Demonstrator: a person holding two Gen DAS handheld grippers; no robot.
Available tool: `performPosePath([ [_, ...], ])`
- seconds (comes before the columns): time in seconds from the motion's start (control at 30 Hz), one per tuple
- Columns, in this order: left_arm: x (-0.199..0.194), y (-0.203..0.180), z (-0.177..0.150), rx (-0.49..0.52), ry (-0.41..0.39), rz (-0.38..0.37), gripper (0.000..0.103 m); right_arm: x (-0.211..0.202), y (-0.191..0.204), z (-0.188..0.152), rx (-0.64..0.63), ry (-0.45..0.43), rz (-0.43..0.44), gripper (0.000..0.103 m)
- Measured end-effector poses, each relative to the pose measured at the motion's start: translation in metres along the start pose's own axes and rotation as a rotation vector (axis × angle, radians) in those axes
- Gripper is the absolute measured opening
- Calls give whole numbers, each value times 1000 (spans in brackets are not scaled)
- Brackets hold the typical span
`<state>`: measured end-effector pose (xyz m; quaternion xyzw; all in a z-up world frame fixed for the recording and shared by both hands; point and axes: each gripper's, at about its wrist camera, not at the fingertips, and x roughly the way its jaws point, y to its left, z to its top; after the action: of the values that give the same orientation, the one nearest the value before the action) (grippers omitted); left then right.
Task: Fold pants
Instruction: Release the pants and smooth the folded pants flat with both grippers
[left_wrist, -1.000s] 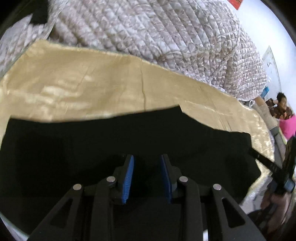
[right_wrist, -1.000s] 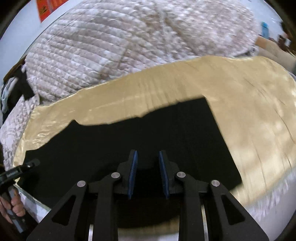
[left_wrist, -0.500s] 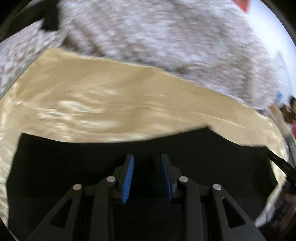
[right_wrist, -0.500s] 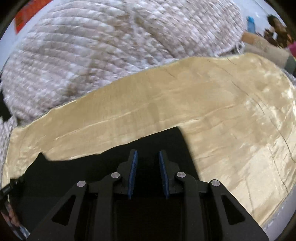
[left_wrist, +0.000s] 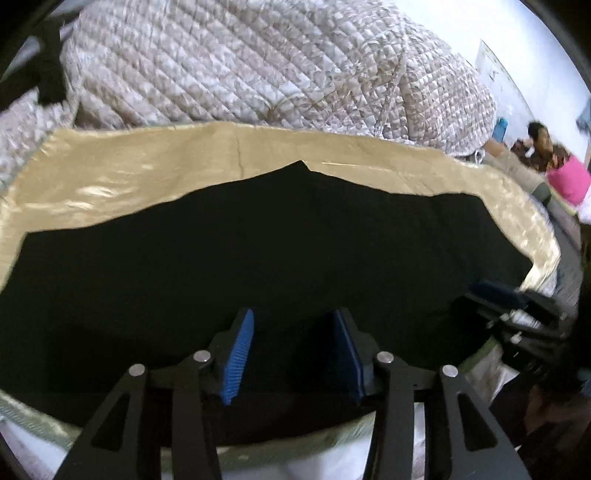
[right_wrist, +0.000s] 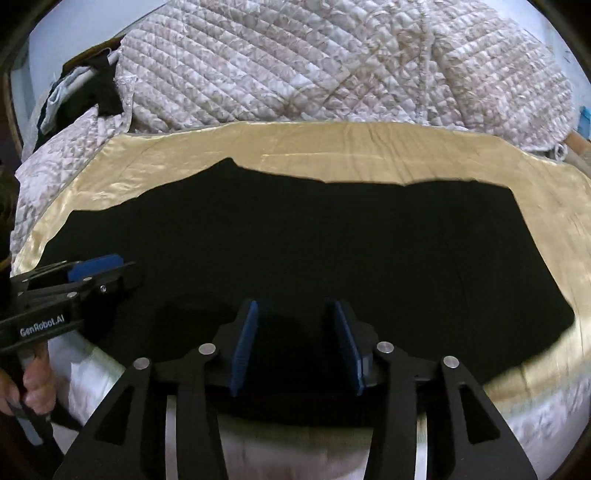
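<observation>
Black pants (left_wrist: 258, 251) lie flat across a shiny gold cloth (left_wrist: 129, 173) on the bed; they also fill the middle of the right wrist view (right_wrist: 314, 251). My left gripper (left_wrist: 291, 354) is open and empty over the pants' near edge, and it shows at the left in the right wrist view (right_wrist: 96, 269). My right gripper (right_wrist: 297, 347) is open and empty over the near edge too, and it shows at the right in the left wrist view (left_wrist: 495, 291). Both grippers have blue pads.
A bulky quilted blanket (right_wrist: 332, 66) is piled behind the gold cloth (right_wrist: 369, 151). Dark clothes (right_wrist: 92, 92) lie at the back left. A person in pink (left_wrist: 565, 177) sits at the far right. The white bed edge (right_wrist: 295, 454) is right below the grippers.
Both grippers have opened wider and pulled back towards the near edge of the bed. More of the pants shows in both views, now lying flat, and each gripper is seen by the other.
</observation>
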<state>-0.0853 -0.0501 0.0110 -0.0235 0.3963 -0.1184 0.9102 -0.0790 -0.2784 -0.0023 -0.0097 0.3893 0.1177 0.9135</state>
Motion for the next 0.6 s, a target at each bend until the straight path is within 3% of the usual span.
performPosePath([
  [0.1, -6, 1, -7, 25, -9, 43, 48, -5, -3, -5, -5, 7, -15, 47],
  [0.23, -16, 14, -16, -37, -12, 29, 48, -9, -3, -7, -11, 21, -36, 48],
  [0.33, -19, 33, -8, -84, -35, 74, 48, -14, -2, -4, -15, 24, -52, 49],
  [0.47, -13, 68, -6, -194, -31, 142, 48, -22, -22, 4, 54, -14, -68, 50],
  [0.53, -13, 69, -7, -187, -32, 140, 48, -15, -39, 3, 97, 38, -118, 51],
  [0.6, -15, 63, -7, -152, -44, 165, 48, -14, -61, -2, 179, 59, -105, 52],
])
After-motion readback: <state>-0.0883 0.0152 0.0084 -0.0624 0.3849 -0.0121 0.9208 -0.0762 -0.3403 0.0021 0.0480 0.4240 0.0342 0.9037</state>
